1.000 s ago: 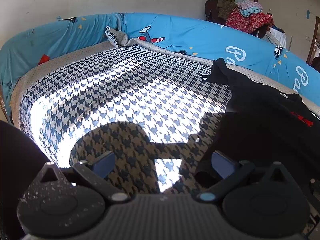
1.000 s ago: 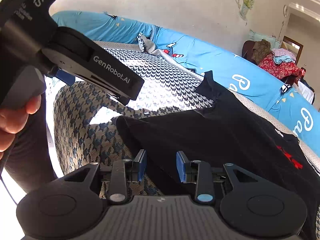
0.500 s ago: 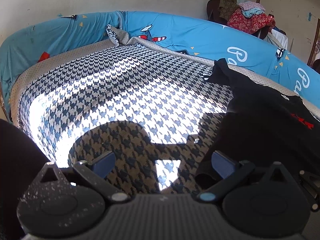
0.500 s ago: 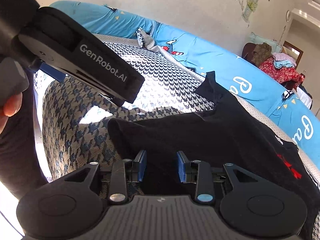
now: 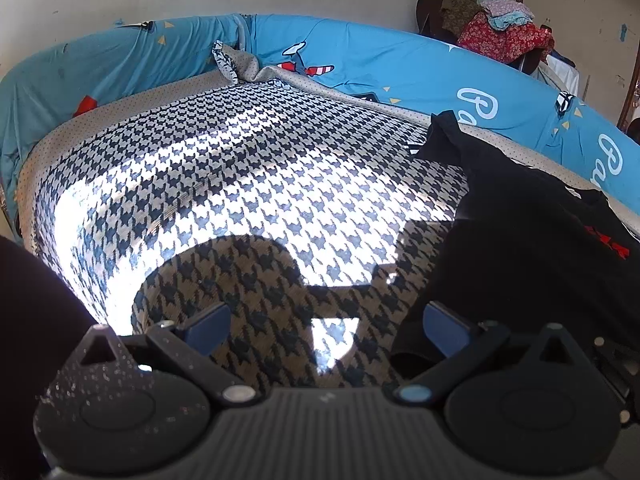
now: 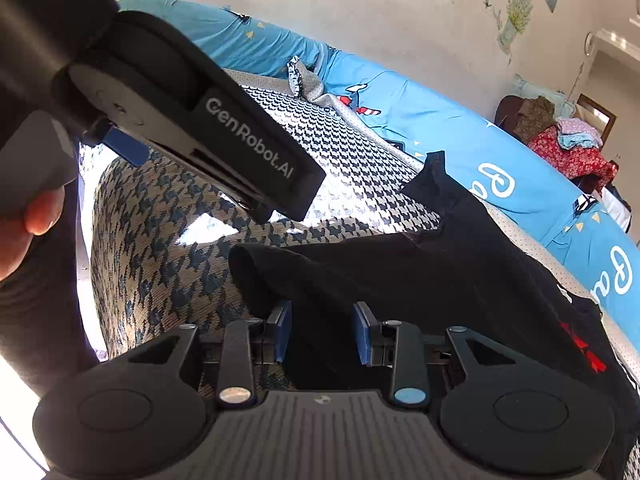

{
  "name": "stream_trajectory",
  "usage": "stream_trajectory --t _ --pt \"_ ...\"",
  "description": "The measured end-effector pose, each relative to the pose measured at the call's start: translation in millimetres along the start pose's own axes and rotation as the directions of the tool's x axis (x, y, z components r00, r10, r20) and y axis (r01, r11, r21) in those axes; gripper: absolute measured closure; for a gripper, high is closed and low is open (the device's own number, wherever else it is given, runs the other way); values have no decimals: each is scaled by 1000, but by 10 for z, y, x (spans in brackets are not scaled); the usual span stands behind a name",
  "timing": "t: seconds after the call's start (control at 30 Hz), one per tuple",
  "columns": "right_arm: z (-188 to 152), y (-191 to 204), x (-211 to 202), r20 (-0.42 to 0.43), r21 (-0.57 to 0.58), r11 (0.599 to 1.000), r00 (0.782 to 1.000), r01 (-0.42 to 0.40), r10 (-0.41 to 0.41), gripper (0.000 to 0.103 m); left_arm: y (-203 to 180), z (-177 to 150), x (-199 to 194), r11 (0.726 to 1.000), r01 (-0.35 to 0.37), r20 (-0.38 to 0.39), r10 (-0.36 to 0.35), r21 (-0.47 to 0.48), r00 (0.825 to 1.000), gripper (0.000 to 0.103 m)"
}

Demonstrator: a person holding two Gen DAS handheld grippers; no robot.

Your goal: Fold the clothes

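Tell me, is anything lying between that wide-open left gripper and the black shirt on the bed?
Nothing visible. The left gripper hangs open over bare houndstooth bedspread, and the black shirt lies just beside its right-hand finger with no other item between them.

A black T-shirt [image 6: 460, 264] with a red print lies spread, rumpled, on the houndstooth-covered bed [image 5: 248, 168]; one sleeve points toward the blue bolster.

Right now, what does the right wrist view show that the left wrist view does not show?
Only the right wrist view: the left gripper's body from outside, a thumb on its handle, and wall stickers.
Only the left wrist view: the left gripper open over the houndstooth cover.
Both: the black shirt and the clothes pile.
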State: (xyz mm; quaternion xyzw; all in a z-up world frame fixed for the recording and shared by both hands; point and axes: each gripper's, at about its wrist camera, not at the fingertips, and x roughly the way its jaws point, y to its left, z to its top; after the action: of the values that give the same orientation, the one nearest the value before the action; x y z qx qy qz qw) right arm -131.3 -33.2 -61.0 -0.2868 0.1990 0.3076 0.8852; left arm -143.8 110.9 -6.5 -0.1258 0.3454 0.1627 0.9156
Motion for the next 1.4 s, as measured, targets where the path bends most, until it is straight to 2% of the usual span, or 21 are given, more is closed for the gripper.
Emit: stream_trajectory --t 0.13,0.33,0.53,0.6,0.73,0.77,0.87,1.0,1.2,1.3,1.4 --pt "15 5 54 3 -6 1000 1000 -12 12 76 12 9 7 1000 1 -1 -1 -8 1000 0" --pt "35 27 2 6 3 999 999 -43 43 76 43 21 10 1000 5 -1 -5 -26 1000 0" --pt "31 59 47 2 -28 1000 1000 12 -11 76 52 22 4 999 6 0 -6 -34 1000 0" --pt "44 9 66 -5 1 1000 1000 -8 8 77 56 22 5 999 5 -1 -5 -37 1000 0" --pt "55 -9 102 -13 21 998 998 -59 60 97 61 29 0 999 7 2 -7 -41 1000 0" --pt "66 -13 108 -18 35 997 997 -68 69 99 65 33 -3 999 8 4 -8 -44 1000 0" --pt "123 -68 99 -27 111 988 994 -102 106 100 92 67 -31 998 9 23 -8 -61 1000 0" --pt "231 -150 50 -6 231 956 982 -182 189 100 109 216 -150 998 10 74 -6 -60 997 0" --pt "341 -20 96 7 279 925 964 -259 268 100 75 472 -190 999 35 96 -32 -25 995 0" --pt "326 45 85 11 272 904 941 -330 340 100 -2 571 -139 999 50 88 -52 18 995 0" --pt "276 103 -46 23 224 912 938 -343 347 100 -112 626 -81 996 62 76 -67 60 995 0"
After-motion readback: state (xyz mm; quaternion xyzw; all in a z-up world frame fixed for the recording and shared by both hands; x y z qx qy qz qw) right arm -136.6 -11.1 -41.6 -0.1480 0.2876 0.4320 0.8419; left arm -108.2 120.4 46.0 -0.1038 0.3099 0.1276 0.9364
